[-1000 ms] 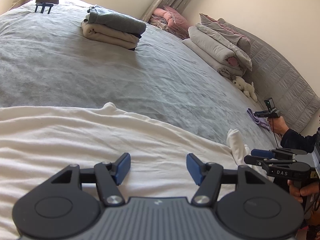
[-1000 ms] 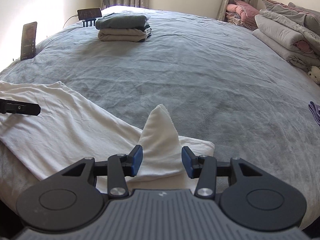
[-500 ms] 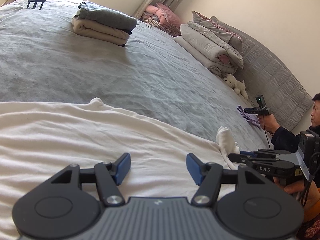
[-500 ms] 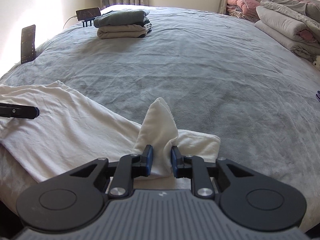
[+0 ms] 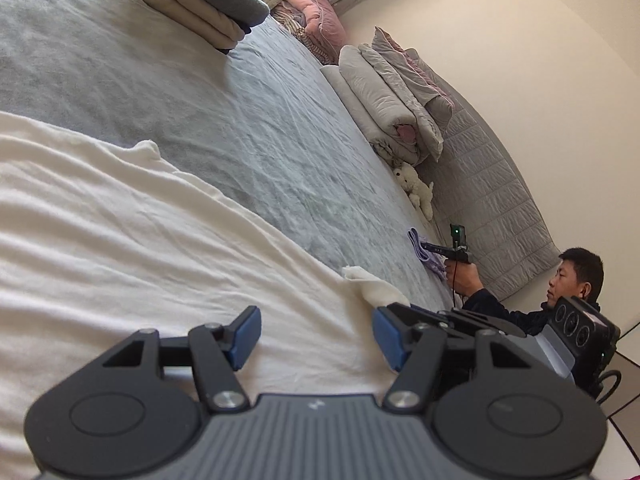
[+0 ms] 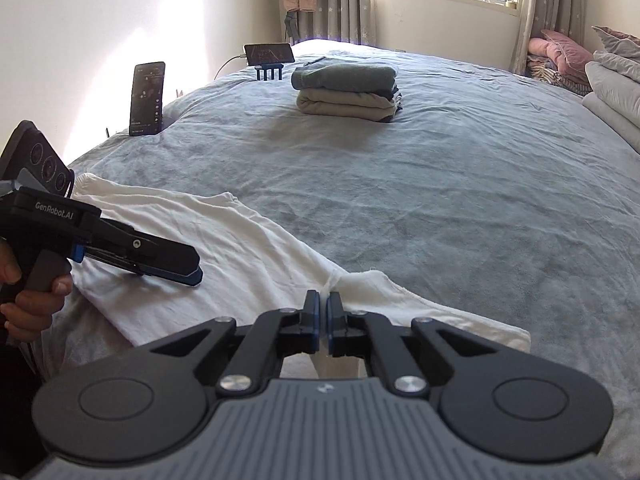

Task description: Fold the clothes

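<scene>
- My right tongs (image 6: 323, 312): jaws pinched together on a fold of the white garment (image 6: 224, 248), which lies at the bed's (image 6: 440, 200) near edge.
- My left tongs (image 5: 316, 334): jaws standing apart, nothing between them, over the garment.
- Folded stack (image 6: 348, 92): toward the bed's far edge.

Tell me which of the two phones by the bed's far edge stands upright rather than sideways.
The left phone, standing tall on end at the bed's edge. The other phone lies sideways on a small blue stand, nearer the folded stack.

"GenRobot.AI" stands in pale letters on the black body of the left claw (image 6: 176, 264), at nine o'clock in the right wrist view. The phone screens are too small to read.
</scene>
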Demonstrator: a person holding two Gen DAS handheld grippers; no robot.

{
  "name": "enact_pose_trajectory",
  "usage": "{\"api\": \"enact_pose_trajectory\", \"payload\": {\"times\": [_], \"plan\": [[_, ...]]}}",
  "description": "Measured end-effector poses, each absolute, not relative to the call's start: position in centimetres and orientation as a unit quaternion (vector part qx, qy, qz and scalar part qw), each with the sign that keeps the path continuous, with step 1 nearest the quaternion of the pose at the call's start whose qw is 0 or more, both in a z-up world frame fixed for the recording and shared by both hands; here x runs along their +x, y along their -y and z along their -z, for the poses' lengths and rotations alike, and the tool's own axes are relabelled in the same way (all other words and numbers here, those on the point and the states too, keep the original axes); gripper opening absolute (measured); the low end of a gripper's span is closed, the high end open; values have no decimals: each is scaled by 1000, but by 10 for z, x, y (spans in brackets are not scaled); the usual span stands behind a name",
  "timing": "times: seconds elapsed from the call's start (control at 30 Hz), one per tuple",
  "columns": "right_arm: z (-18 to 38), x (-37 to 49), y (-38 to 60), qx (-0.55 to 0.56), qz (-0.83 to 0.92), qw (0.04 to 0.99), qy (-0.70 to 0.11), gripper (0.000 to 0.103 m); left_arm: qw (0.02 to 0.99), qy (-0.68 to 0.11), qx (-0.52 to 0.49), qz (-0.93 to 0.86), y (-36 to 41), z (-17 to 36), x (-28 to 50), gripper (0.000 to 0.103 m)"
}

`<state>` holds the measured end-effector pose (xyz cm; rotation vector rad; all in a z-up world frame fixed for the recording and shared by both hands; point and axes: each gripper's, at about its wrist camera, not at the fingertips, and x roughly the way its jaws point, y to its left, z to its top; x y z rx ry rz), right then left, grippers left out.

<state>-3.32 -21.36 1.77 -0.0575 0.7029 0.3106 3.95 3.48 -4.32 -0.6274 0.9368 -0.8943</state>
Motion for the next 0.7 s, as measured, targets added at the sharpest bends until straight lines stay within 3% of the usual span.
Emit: {"api": "enact_pose_trajectory", "payload": {"times": [0.7], "plan": [[-19,-44,176,-28,-220,914,-339,4,657,-472,-400,430,0,64,54,58]]}}
